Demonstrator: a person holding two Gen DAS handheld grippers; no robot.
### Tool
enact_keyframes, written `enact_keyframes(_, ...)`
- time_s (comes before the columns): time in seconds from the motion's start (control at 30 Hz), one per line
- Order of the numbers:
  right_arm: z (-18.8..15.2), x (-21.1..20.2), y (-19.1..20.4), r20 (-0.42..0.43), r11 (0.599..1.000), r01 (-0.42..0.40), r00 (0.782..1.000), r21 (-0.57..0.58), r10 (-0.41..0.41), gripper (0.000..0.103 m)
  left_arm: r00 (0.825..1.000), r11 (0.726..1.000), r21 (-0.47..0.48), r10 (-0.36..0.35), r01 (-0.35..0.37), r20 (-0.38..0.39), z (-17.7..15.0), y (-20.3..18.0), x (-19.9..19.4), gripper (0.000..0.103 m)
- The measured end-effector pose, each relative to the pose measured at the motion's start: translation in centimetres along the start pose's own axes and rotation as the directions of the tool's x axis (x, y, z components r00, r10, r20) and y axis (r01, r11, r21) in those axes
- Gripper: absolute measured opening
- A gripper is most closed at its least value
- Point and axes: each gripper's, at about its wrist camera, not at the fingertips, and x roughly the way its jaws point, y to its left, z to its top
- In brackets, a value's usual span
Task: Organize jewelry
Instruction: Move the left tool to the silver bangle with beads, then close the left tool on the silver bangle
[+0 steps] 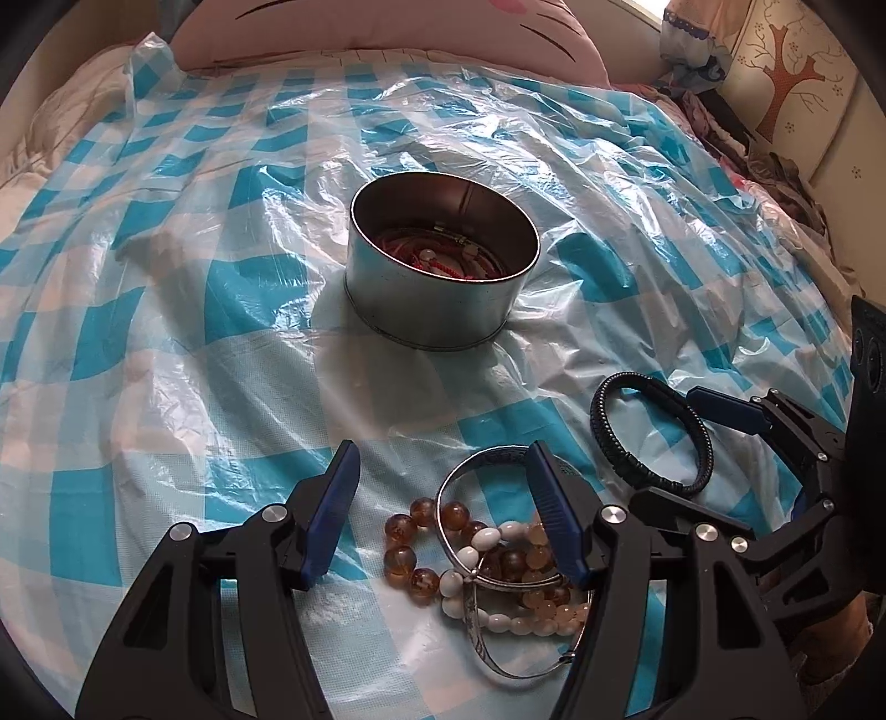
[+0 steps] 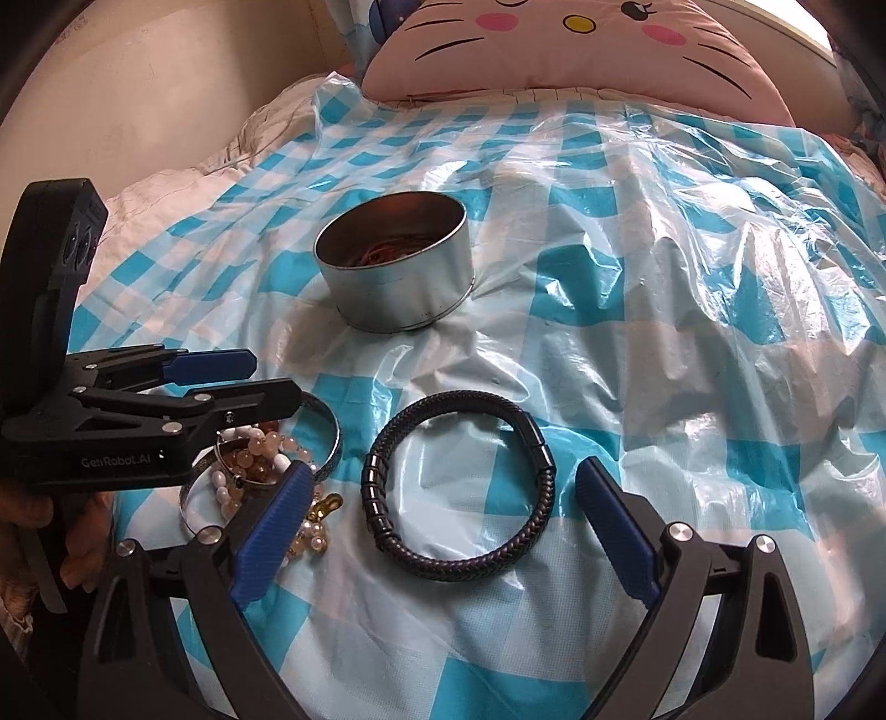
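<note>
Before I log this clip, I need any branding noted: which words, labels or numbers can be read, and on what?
"GenRobot.AI": white lettering, slightly blurred, on the black body of the left gripper, seen from the right wrist.
Round silver metal tin: no readable text.
Engraved silver bangle: pattern too small to read.

Left gripper (image 1: pixel 440 515) & right gripper (image 2: pixel 443 523) — black frames, blue ribbed fingers (image 2: pixel 268 531), silver screws, "GenRobot.AI" mark

Bed (image 2: pixel 183 183) draped in crinkled blue-and-white checked plastic sheet (image 2: pixel 637 266), glossy under daylight. Pink cat-face pillow (image 2: pixel 581 50) propped at the head. Plain cream wall (image 2: pixel 166 83) to one side; cream padded panel with brown tree motif (image 1: pixel 786 72) to the other.
</note>
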Motion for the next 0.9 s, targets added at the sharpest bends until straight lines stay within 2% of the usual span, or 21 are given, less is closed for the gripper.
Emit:
enact_keyframes(0.13,0.0,0.8,0.0,-0.023,1.000,0.004,1.000,-0.006,-0.004,0.092,1.000,0.999,0.035,0.002,-0.001,-0.027,0.0,-0.5,0.7,0.050)
enact_keyframes(0.2,0.0,0.9,0.1,-0.021,1.000,-0.002,1.000,-0.008,0.002,0.092,0.999,0.998,0.059,0.001,0.001,-0.034,-0.1,-1.0,0.8,0.034)
enact_keyframes(0.23,0.0,0.9,0.1,-0.018,1.000,-0.004,1.000,-0.008,0.004,0.092,0.999,0.998,0.068,-0.001,0.004,-0.041,-0.1,-1.2,1.0,0.031)
enact_keyframes(0.3,-0.1,0.8,-0.1,-0.008,1.000,-0.007,1.000,0.001,0.007,0.085,0.999,0.996,0.090,0.013,-0.009,-0.038,-0.1,-1.5,1.0,0.020)
enact_keyframes(0.33,-0.2,0.7,-0.2,-0.005,1.000,-0.005,1.000,0.007,0.005,0.082,0.999,0.995,0.095,0.015,-0.011,-0.038,-0.2,-1.6,1.0,0.018)
enact_keyframes(0.4,-0.2,0.6,-0.7,0.005,1.000,-0.006,1.000,0.028,0.006,0.072,0.999,0.996,0.088,-0.004,0.006,-0.032,-0.1,-1.4,0.7,0.009)
enact_keyframes(0.7,-0.4,0.0,-1.5,0.051,0.997,-0.042,0.998,0.072,0.039,0.068,0.997,0.997,-0.009,-0.078,0.079,0.027,0.1,0.2,-0.8,0.007)
enact_keyframes(0.9,-0.6,-0.2,-1.7,0.062,0.995,-0.051,0.997,0.083,0.046,0.068,0.997,0.999,0.020,-0.032,0.031,0.069,0.1,-0.4,-1.5,0.007)
